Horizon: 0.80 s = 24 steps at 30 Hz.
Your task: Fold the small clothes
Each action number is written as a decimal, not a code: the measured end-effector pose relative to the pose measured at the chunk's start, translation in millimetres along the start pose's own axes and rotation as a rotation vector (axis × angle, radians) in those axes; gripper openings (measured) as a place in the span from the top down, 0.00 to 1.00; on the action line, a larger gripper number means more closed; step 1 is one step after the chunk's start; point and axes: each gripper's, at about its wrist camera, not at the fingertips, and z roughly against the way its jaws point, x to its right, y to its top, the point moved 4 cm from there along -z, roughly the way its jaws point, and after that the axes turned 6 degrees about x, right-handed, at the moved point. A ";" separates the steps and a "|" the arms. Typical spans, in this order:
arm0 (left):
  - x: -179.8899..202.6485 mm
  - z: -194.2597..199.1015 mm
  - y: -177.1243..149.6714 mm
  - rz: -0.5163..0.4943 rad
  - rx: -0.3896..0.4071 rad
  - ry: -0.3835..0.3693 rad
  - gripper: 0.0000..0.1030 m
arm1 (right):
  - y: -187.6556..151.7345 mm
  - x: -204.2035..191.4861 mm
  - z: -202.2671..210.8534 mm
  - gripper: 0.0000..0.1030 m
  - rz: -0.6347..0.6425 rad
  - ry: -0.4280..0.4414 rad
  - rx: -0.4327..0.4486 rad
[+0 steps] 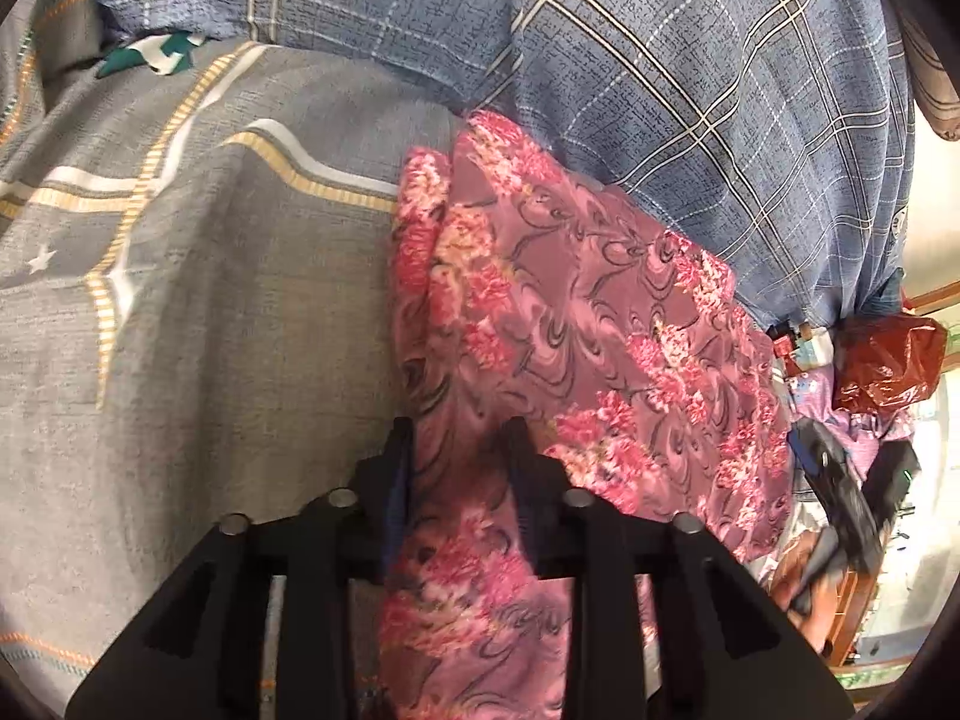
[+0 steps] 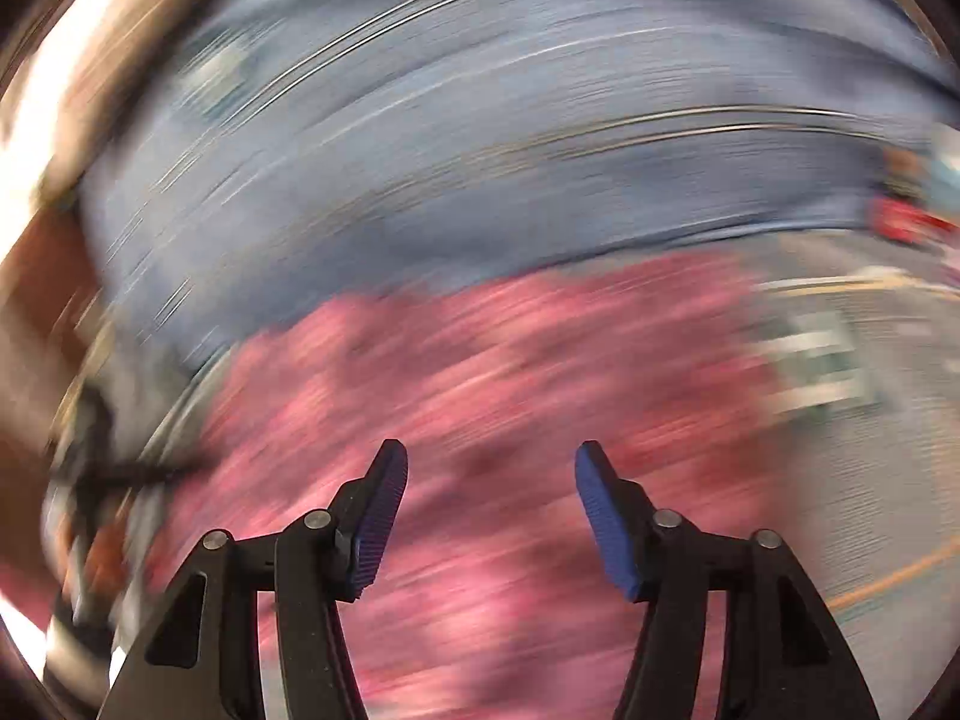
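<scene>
home bedroom: patterned bedsheet (image 1: 198, 300)

Your left wrist cam sits low and close over the pink floral patterned cloth (image 1: 600, 324), looking along it toward the blue plaid fabric (image 1: 690, 60) behind. Your right wrist cam, badly motion-blurred, faces that same pink cloth (image 2: 480, 372) with the blue fabric (image 2: 480, 150) beyond it, so both views overlap there.

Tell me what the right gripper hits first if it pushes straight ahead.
Probably the pink floral cloth: it fills the view ahead of the open right gripper. The frame is badly blurred, so depth is unclear.
</scene>
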 end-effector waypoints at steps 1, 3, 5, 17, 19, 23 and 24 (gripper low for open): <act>2.6 -1.6 1.7 0.011 0.002 -0.019 0.57 | 7.5 18.7 2.1 0.41 -0.042 -0.025 0.016; 8.0 -4.4 4.9 0.036 0.008 -0.044 0.46 | 18.7 60.4 -7.4 0.41 -0.158 -0.046 -0.009; 12.7 -6.3 6.6 0.043 0.019 -0.030 0.46 | 19.2 81.4 -23.0 0.41 -0.231 -0.054 -0.052; 20.4 -0.9 -7.0 -0.028 0.077 0.193 0.87 | 30.0 60.0 -63.5 0.94 0.014 -0.101 -0.098; 18.2 10.1 -12.7 0.001 0.069 0.149 0.87 | 29.8 63.2 -41.1 0.89 -0.056 -0.010 -0.037; 11.7 40.2 -40.8 0.048 0.058 0.036 0.81 | -0.7 68.3 18.5 0.53 -0.166 0.135 -0.022; 10.7 48.5 -52.5 0.067 0.062 -0.004 0.72 | -15.7 71.1 34.1 0.49 -0.171 0.146 -0.017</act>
